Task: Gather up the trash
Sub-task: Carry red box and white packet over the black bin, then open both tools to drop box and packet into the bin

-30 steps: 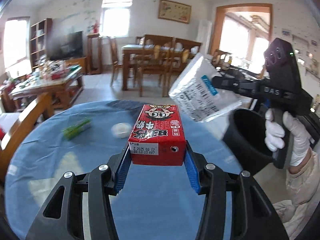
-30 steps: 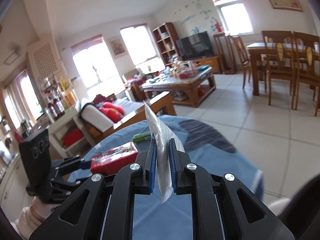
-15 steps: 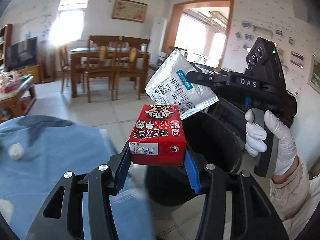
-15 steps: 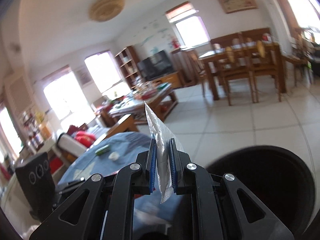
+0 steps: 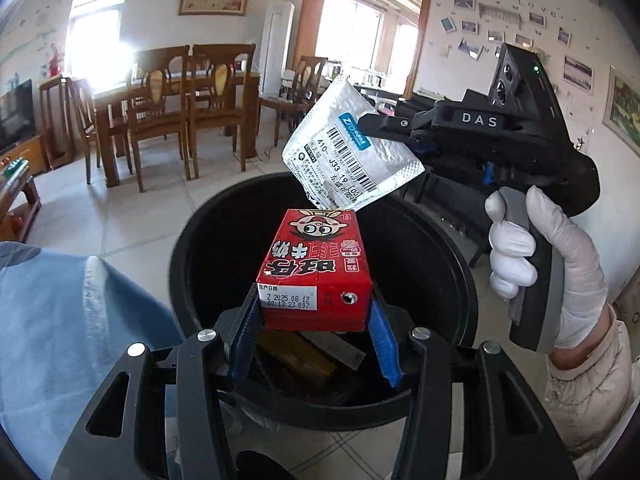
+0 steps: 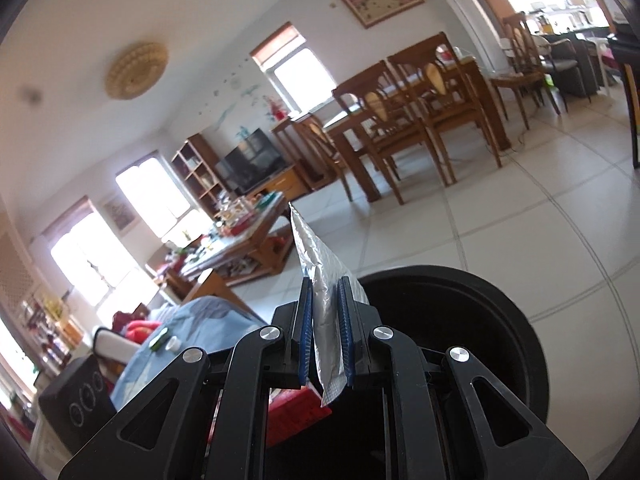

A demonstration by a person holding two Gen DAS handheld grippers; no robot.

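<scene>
left hand-held gripper (image 5: 314, 314) pinched red carton (image 5: 314, 270) over bin (image 5: 192, 248) | right hand-held gripper (image 6: 325, 334) clamped silver pouch (image 6: 320, 300), bin at 3 o'clock

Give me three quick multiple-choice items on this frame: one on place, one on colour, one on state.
1. Where is the red milk carton?
A. lying on the blue tablecloth
B. held over the open round black bin
C. on the tiled floor

2. What colour are the pads on the left tongs?
A. blue
B. yellow
C. white

3. What state are the right tongs in?
A. wide open and holding nothing
B. shut on the silver foil mailer pouch with the barcode label
C. shut on a green wrapper

Answers:
1 B, the carton sits between the left pads with the bin mouth right below.
2 A, blue ribbed pads flank the carton.
3 B, the foil is pinched between the right pads.
</scene>
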